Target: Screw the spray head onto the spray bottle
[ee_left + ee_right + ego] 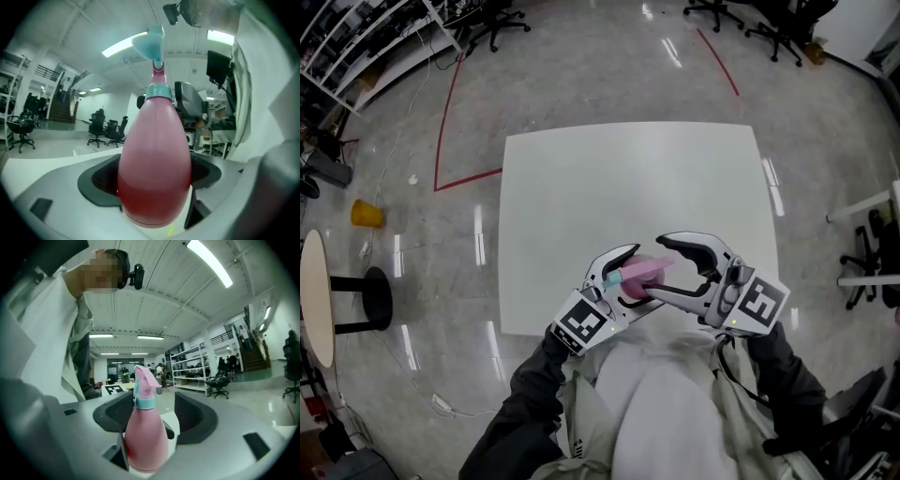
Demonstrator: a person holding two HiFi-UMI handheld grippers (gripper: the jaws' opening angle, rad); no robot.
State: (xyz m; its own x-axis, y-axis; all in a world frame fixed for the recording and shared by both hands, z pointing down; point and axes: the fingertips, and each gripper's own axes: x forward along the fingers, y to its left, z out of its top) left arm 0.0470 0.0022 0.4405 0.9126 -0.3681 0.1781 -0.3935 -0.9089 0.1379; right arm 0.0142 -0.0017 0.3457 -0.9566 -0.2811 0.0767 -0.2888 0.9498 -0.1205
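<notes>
The left forearm point(525, 384) and right forearm point(787, 370) converge ahead of the torso. The left hand-held gripper point(626, 270) clamps the spray bottle point(154, 168) by its body. Facing it, the right hand-held gripper point(656, 269) sits roughly level, with its jaws apart around the bottle's top and not pressing on it.

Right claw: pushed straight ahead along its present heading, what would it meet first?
The right claw would likely meet the pink spray bottle first: it stands between the open jaws, held by the left claw. Depth is unclear.

Your pink spray bottle point(643, 274) hangs over the table's point(581, 178) near edge, teal-collared spray head point(157, 90) on its neck.
</notes>
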